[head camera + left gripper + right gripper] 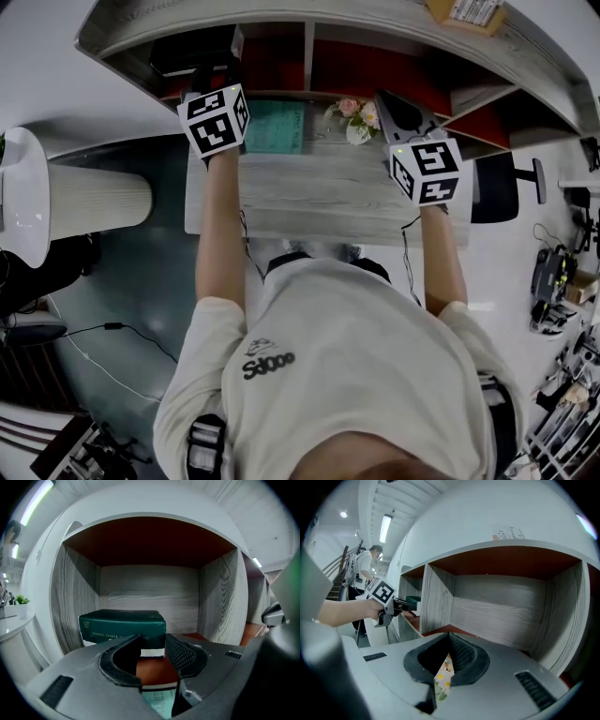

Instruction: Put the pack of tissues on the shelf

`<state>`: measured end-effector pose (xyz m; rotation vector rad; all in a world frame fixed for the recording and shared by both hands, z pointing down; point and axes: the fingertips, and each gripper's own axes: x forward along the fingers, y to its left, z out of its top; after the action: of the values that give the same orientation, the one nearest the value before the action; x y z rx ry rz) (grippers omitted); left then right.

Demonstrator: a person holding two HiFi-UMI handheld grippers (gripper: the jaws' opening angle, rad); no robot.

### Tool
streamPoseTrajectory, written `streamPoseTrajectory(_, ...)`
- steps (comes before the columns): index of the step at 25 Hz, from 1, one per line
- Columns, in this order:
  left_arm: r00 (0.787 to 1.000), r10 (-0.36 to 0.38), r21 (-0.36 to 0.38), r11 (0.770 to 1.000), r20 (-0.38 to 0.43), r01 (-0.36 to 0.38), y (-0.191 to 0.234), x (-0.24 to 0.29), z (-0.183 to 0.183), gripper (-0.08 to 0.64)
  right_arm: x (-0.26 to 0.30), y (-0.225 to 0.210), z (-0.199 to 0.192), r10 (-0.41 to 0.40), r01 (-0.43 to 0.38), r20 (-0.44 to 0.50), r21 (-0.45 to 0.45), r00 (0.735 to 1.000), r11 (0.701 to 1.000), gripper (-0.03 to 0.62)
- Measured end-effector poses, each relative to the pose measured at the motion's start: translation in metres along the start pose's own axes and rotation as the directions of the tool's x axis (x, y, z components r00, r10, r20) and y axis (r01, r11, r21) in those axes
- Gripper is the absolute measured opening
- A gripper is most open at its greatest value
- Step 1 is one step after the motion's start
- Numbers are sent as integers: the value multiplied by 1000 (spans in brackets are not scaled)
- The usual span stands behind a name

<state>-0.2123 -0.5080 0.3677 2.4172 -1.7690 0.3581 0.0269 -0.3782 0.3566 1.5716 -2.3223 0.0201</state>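
Inside the shelf's (145, 585) left cubby, the pack of tissues (123, 623) lies flat at 11 o'clock from the left gripper (152, 640). Its jaws are apart and clear of the pack, so it looks delivered. The right gripper (449, 641) is pinched closed on nothing, probably idling.

Two claws (153, 641) (449, 637), one tissue pack (123, 622), one shelf (150, 585).

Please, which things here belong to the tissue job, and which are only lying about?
Job: pack of tissues, already inside the shelf; left gripper, fingers apart before it.
Lying about: flowers, teal packet, cardboard box, chair.
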Motion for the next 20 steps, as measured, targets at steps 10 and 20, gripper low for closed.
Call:
streamPoseTrajectory(10,1000,-8,15,1000,30,7,-18,-29,-8,165,-23,-4,3,-2,3,21,-24,1000,1000,6)
streamPoseTrajectory(20,997,-34,122,992,63,26,-64,-97,-6,29,-51,-13,16,83,-74,84,-103,993,992,6)
